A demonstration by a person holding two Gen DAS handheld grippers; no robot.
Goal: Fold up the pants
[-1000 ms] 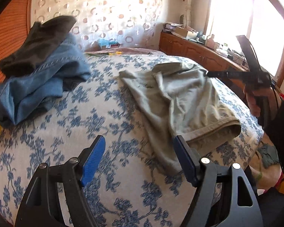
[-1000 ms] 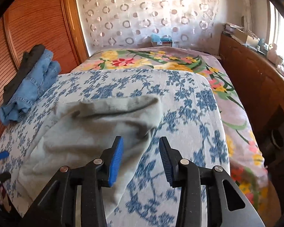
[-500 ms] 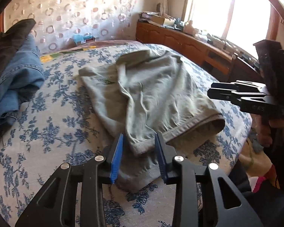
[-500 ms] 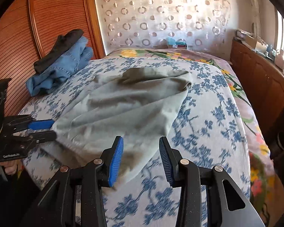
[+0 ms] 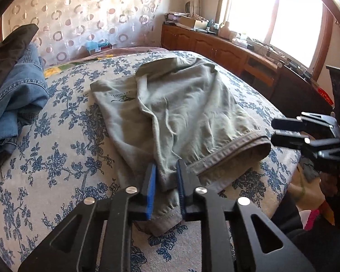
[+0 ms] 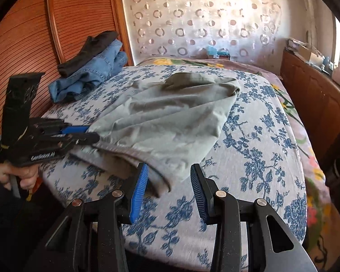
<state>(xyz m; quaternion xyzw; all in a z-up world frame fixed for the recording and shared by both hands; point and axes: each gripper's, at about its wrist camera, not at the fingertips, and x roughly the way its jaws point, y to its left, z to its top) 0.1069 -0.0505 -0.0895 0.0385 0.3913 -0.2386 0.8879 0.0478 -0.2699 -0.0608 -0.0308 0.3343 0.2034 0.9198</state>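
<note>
Grey-green pants [image 5: 181, 111] lie crumpled on the blue-flowered bedspread [image 5: 63, 158], leg hems toward me. My left gripper [image 5: 166, 181] is shut on the hem of one leg at the near edge; it also shows at the left of the right wrist view [image 6: 90, 134], pinching the same hem. My right gripper [image 6: 168, 180] is open, its jaws on either side of the other hem corner of the pants [image 6: 170, 131], without squeezing it. It shows in the left wrist view [image 5: 274, 131] just right of the open leg cuff.
A pile of blue jeans [image 6: 90, 77] with a dark garment [image 6: 88, 49] on top sits at the bed's far left, by the wooden wardrobe [image 6: 22, 45]. A wooden sideboard [image 5: 226, 49] with clutter runs under the window on the right. A flowered blanket [image 6: 301, 140] lies beyond the bedspread.
My left gripper moved in to the leg hem and shut on it. My right gripper dropped toward the near hem corner and stayed open.
</note>
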